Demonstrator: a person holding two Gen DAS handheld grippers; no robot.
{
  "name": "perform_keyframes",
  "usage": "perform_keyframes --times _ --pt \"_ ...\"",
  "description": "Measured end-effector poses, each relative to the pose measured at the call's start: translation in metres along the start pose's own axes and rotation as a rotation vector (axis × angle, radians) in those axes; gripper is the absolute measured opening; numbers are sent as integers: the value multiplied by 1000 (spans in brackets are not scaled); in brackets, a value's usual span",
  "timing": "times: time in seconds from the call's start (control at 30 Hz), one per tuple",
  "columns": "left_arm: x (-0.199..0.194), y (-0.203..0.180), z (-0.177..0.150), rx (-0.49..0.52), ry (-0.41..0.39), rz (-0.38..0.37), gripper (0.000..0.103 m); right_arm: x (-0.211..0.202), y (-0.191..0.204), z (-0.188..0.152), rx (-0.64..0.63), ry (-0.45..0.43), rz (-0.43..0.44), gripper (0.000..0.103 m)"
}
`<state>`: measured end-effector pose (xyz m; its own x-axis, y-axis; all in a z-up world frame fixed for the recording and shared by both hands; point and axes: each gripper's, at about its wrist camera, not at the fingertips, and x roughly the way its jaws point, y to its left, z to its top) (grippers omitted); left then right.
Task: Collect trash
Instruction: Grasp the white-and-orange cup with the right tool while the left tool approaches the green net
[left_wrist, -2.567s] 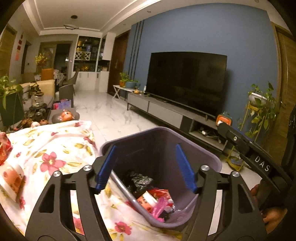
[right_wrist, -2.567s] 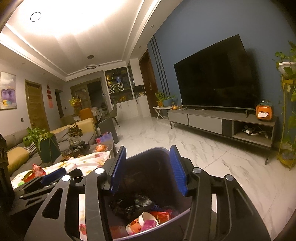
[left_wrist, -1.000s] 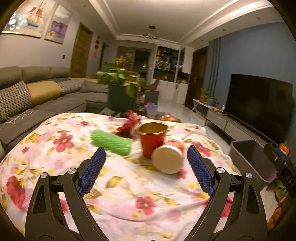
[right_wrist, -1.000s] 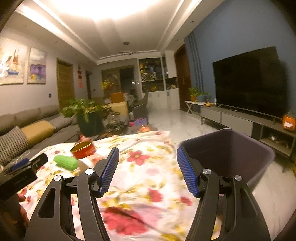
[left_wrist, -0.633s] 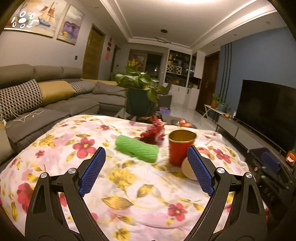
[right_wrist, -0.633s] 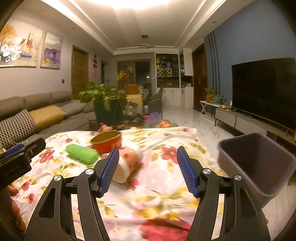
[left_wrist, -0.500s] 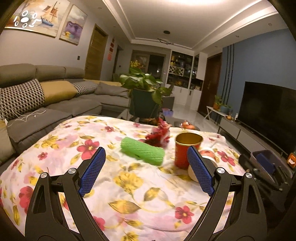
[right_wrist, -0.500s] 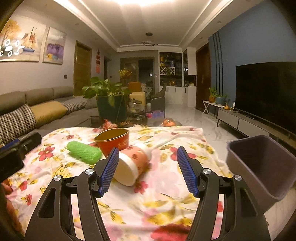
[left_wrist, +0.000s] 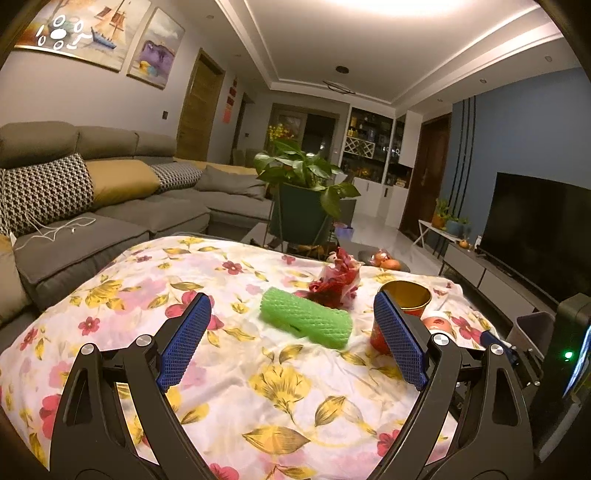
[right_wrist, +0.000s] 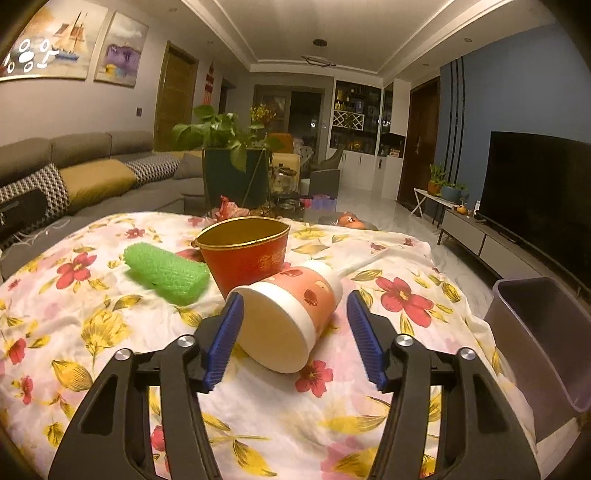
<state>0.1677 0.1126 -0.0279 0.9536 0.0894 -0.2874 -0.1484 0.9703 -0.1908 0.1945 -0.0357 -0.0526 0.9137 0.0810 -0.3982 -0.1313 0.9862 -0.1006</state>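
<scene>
On the floral tablecloth (left_wrist: 229, 373) lie a green foam net roll (left_wrist: 306, 322), a crumpled red wrapper (left_wrist: 336, 280), an upright red cup with a gold rim (left_wrist: 404, 295) and a pink-and-white paper cup (right_wrist: 284, 317) on its side. My left gripper (left_wrist: 291, 341) is open and empty, a little short of the green roll (right_wrist: 166, 275). My right gripper (right_wrist: 295, 334) is open, its blue pads on either side of the tipped cup's base, not closed on it. The red cup (right_wrist: 245, 251) stands just behind it. The grey trash bin (right_wrist: 543, 332) is at the right.
A grey sofa (left_wrist: 110, 206) with cushions runs along the left. A potted plant (left_wrist: 306, 192) stands beyond the table. A TV (right_wrist: 539, 188) on a low cabinet lines the right wall. Marble floor lies between the table and the cabinet.
Both grippers swung left from over the bin to the table. The left gripper now faces the green roll; the right gripper has closed in around the tipped cup. Both stayed open.
</scene>
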Motion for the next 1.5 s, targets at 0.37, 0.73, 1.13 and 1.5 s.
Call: perform_keyframes --times 0.37,0.73,1.13,1.5 --pt "10 -3 -1 9 14 -12 88 24 -1 -3 7 107 1 23" --pt "20 -12 -5 30 40 -26 88 7 -20 -2 72 56 10 4" --pt "55 -11 1 33 57 -178 88 -28 -63 -10 162 -8 -5 4" --pt "113 -18 -1 48 181 -312 88 -34 -83 -12 201 -42 -24 4"
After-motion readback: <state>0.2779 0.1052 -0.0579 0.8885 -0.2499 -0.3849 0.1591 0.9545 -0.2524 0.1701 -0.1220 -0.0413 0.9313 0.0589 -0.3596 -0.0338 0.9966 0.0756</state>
